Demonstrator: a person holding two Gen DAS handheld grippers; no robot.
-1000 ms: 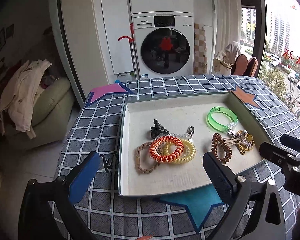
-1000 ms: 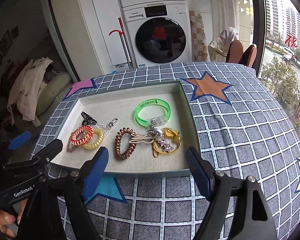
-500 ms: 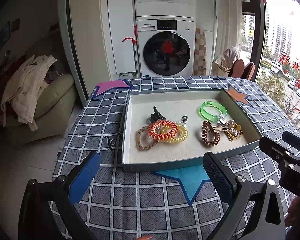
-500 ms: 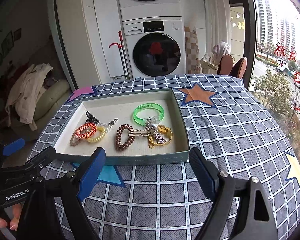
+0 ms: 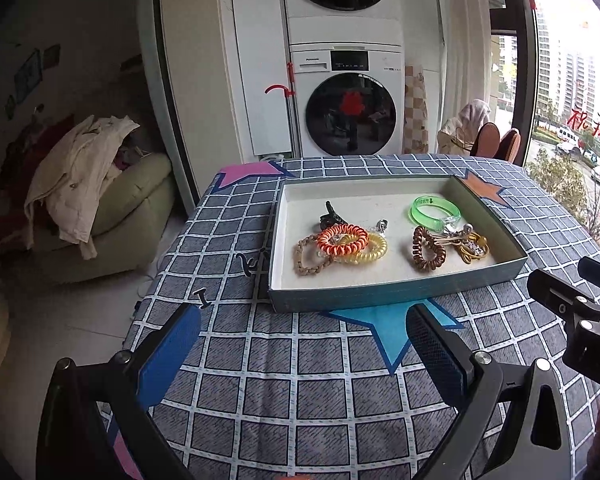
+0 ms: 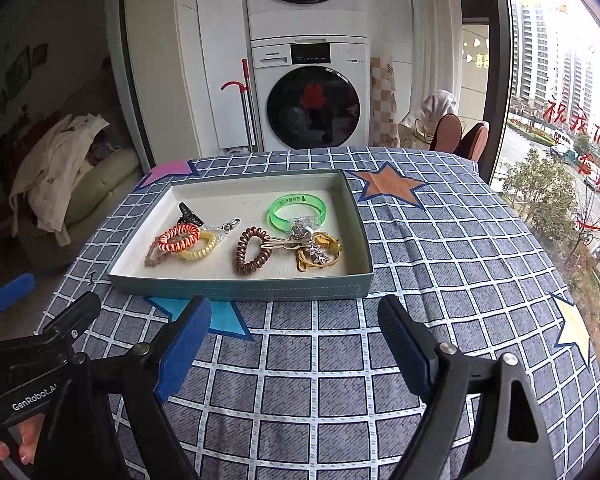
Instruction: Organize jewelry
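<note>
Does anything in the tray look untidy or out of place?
Yes. In the tray the orange coil lies on top of the yellow coil, and the brown coil is tangled with the gold charms.

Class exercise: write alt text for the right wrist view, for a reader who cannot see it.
A shallow tray on a checked tablecloth holds jewelry: a green bangle, a brown coil band, and an orange coil band overlapping a yellow one. The open right gripper hovers empty in front of the tray, with the left gripper at the lower left.
</note>
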